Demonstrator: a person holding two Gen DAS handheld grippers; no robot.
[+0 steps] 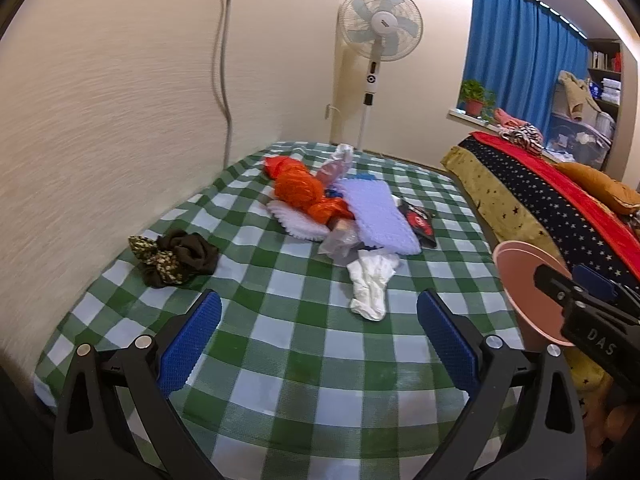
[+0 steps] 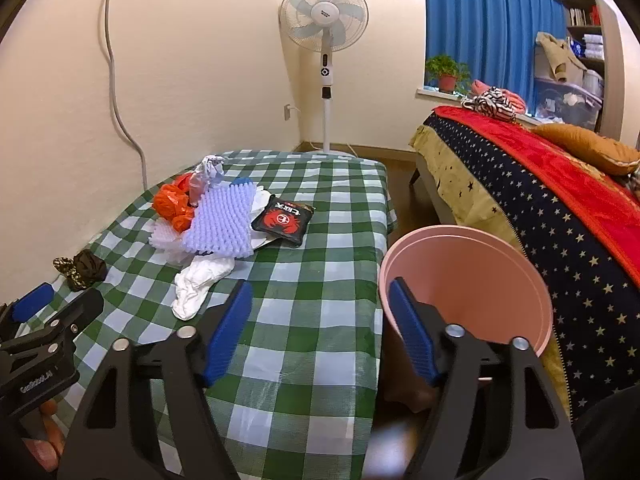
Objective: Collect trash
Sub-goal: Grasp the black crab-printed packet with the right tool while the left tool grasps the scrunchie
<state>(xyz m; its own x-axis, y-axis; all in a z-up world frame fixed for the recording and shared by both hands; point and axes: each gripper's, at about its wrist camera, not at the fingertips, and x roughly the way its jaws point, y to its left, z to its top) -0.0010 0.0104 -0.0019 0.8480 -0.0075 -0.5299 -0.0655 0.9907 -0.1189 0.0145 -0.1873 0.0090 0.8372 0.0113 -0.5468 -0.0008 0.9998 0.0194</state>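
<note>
On the green-checked desk (image 2: pixel 320 240): trash heap, uncollected. Orange plastic bag (image 2: pixel 172 204), lavender foam sheet (image 2: pixel 224 220), black crab-print packet (image 2: pixel 284 220), white crumpled wrapper (image 2: pixel 196 284), dark scrunchie (image 2: pixel 84 268) apart. Pink bin (image 2: pixel 468 284) beside desk edge, apparently empty. Left hand-held gripper (image 1: pixel 318 344) spread; right hand-held gripper (image 2: pixel 320 328) spread, holding nothing. All items remain.

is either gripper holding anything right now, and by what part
Nothing is held: the left gripper gapes over the green checked tablecloth; the right gripper is open beside the pink plastic bin.
</note>
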